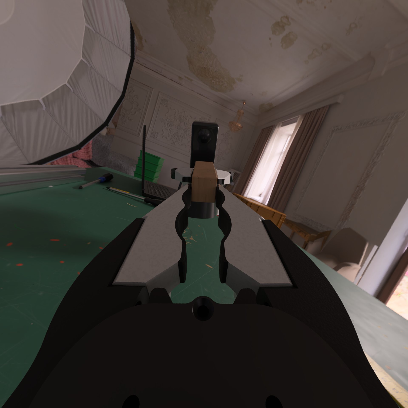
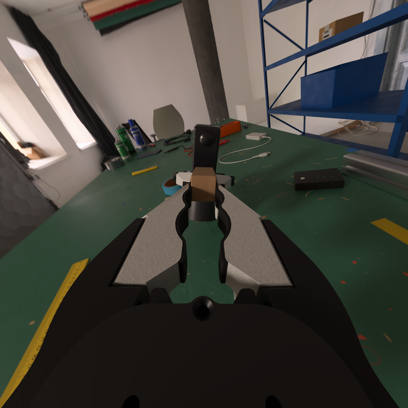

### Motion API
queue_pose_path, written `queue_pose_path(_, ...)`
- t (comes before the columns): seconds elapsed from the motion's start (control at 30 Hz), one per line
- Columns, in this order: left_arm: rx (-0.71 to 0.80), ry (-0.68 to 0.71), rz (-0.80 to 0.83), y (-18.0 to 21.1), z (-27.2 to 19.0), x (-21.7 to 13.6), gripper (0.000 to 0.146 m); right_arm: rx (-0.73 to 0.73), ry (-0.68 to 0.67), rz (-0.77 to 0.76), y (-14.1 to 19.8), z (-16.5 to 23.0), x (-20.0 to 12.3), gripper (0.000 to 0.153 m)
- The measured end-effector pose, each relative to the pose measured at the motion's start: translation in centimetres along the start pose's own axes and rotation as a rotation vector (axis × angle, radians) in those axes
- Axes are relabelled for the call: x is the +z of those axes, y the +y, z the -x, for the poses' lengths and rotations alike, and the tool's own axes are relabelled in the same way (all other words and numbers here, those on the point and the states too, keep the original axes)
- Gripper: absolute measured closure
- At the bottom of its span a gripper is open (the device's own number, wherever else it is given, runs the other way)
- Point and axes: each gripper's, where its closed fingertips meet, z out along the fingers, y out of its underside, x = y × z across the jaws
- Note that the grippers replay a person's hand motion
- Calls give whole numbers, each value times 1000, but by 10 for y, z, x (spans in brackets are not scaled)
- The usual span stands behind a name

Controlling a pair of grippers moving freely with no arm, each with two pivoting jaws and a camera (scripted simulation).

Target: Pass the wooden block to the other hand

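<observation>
The wooden block (image 1: 203, 183) is a small light-brown cuboid held above the green table (image 1: 66, 231). My left gripper (image 1: 203, 190) is shut on its near end, with its black pads (image 1: 188, 194) against the block's sides. My right gripper (image 2: 203, 191) is shut on the opposite end of the same block (image 2: 203, 185). The two grippers face each other head on. In each wrist view the other gripper's black camera body (image 1: 204, 139) (image 2: 206, 145) rises behind the block, and its white fingers (image 1: 180, 174) (image 2: 182, 178) flank the far end.
In the left wrist view are a blue-handled screwdriver (image 1: 97, 180), a laptop (image 1: 154, 187), green crates (image 1: 150, 163) and a large softbox (image 1: 55, 77). In the right wrist view are a black power bank (image 2: 319, 182), blue tape roll (image 2: 171, 187), yellow ruler (image 2: 55, 309) and blue shelving (image 2: 331, 66).
</observation>
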Motion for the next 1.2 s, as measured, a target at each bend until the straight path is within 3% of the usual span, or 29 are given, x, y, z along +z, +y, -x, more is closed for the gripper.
queue_pose_path(0.17, 79, -4, 25, 1, -3, -1, 126, -134, 7, 102, -1, 4, -10, 131)
queue_pose_path(0.23, 77, -12, 24, 0, 0, -5, 126, -193, 3, 152, -3, 7, -28, 107)
queue_pose_path(0.3, 82, -30, 27, -1, 3, -8, 126, -259, -7, 224, 2, 10, -50, 101)
queue_pose_path(0.43, 91, -50, 28, -2, 6, -9, 126, -337, -20, 509, 41, 14, -98, 115)
queue_pose_path(0.53, 94, -52, 38, 0, 6, -8, 126, -318, 62, 748, 83, 7, -123, 115)
queue_pose_path(0.63, 100, -51, 44, 1, 5, -8, 126, -310, 119, 873, 115, 1, -130, 113)
queue_pose_path(0.87, 105, -47, 44, 1, 4, -8, 126, -203, 164, 919, 139, -4, -118, 109)
queue_pose_path(1.07, 103, -41, 48, 2, 2, -8, 126, -197, 109, 919, 142, 16, -110, 128)
queue_pose_path(1.2, 104, -37, 52, 2, 2, -8, 126, -232, 179, 888, 133, 0, -110, 132)
